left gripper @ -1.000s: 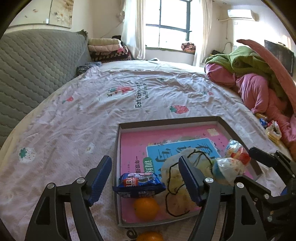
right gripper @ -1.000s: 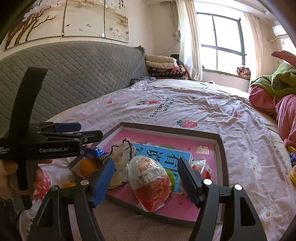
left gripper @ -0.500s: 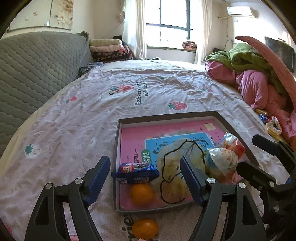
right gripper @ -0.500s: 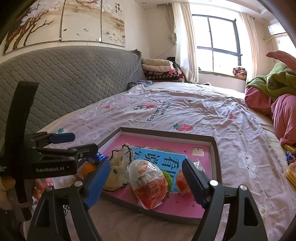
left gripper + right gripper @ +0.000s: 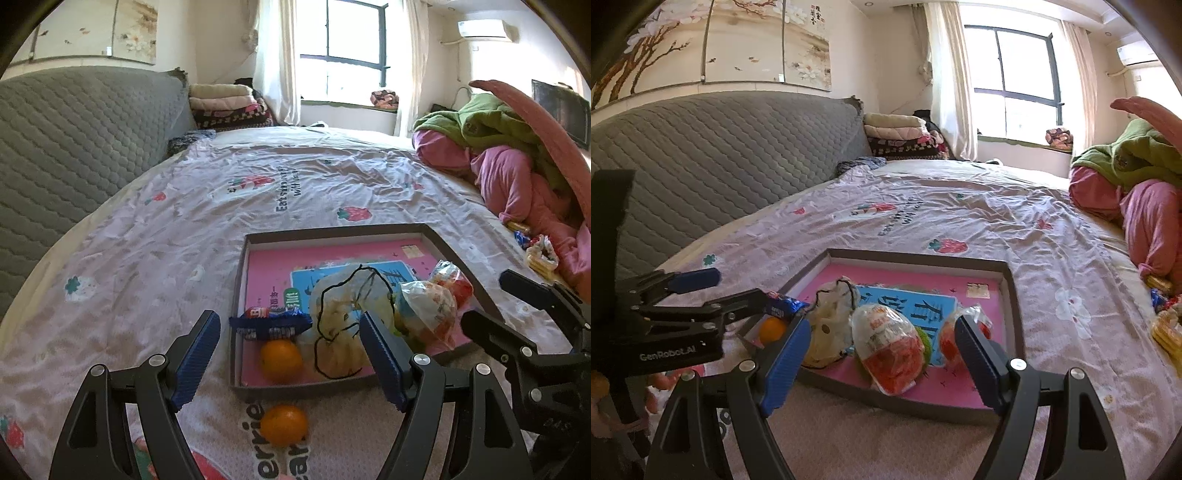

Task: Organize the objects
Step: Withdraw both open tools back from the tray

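Note:
A grey-rimmed tray with a pink floor lies on the bed. Inside it are a blue snack packet, an orange, a clear string-tied bag, an egg-shaped snack packet and a red packet. A second orange rests on the sheet just in front of the tray. My left gripper hangs open above the tray's near edge and holds nothing. My right gripper is open at the near rim of the tray. The egg-shaped packet lies past its pads, untouched.
More snack packets lie on the sheet to the right, beside a heap of pink and green bedding. A grey quilted headboard runs along the left. A hand grips the left tool at the lower left of the right wrist view.
My right jaws have spread wider and drawn back from the egg-shaped packet, which stays in the tray. My left gripper has pulled back, bringing the loose orange fully into view.

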Demonstrator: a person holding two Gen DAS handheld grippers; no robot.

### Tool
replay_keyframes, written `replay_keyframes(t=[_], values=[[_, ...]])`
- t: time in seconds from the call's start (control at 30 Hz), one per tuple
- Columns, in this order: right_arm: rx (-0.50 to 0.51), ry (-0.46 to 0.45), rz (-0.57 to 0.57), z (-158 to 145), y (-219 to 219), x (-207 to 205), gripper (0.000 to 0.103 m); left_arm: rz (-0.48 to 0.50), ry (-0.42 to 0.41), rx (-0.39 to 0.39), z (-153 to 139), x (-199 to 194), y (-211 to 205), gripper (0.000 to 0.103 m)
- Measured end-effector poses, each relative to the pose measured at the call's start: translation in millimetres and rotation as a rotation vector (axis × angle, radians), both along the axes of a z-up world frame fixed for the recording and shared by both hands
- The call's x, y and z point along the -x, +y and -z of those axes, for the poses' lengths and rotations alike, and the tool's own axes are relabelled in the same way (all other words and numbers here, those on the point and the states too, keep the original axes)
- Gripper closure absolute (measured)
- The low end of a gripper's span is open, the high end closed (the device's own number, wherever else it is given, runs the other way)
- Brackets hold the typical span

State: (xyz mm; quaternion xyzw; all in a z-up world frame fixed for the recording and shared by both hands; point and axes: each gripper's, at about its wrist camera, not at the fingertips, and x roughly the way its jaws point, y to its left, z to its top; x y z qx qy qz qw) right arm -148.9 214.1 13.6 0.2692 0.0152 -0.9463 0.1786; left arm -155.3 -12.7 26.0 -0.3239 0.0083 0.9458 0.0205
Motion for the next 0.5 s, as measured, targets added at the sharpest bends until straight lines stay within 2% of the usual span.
replay_keyframes(t=[0.5], values=[[-0.012, -0.033, 0.054, 8.7, 4.0, -20.9, 0.023, -0.032, 0.006, 0.006, 7.0, -36.7, -6.4, 0.024]])
